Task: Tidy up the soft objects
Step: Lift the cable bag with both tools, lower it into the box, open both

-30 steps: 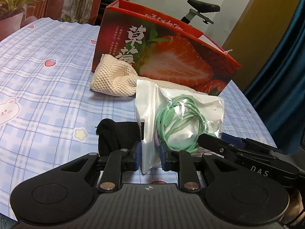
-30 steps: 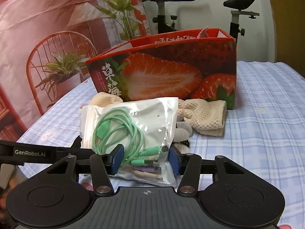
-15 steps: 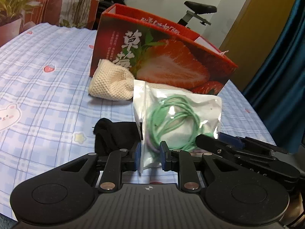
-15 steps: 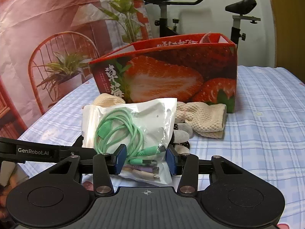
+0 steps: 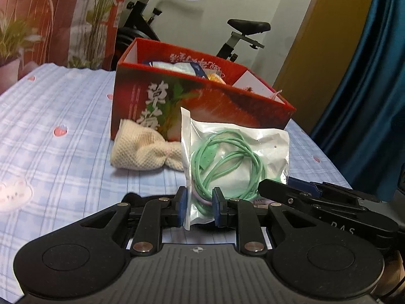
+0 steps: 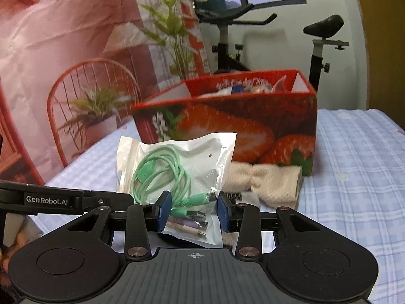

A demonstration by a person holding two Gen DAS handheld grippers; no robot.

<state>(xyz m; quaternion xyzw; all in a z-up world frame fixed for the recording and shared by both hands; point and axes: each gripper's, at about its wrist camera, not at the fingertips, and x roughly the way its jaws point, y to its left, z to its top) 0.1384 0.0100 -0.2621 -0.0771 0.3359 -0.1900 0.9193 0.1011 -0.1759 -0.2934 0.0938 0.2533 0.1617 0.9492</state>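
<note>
left gripper [image 5: 200, 209]: jaws clamp the bag's [image 5: 235, 162] edge
right gripper [image 6: 193, 211]: jaws just closing, pinching the bag's corner
box [image 5: 202, 106]: behind

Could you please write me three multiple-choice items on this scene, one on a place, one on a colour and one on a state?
1. Where does the cream knitted cloth lie?
A. inside the strawberry box
B. on the checked cloth at the foot of the strawberry box
C. between the left gripper's pads

2. What colour is the coiled cable in the clear bag?
A. mint green
B. black
C. red

3. How is the clear bag held?
A. by no gripper
B. by the right gripper alone
C. by both grippers

Answers:
1 B: it rests on the checked cloth against the strawberry box.
2 A: the coil shows mint green through the plastic.
3 C: the left gripper and the right gripper each pinch its lower edge.
</note>
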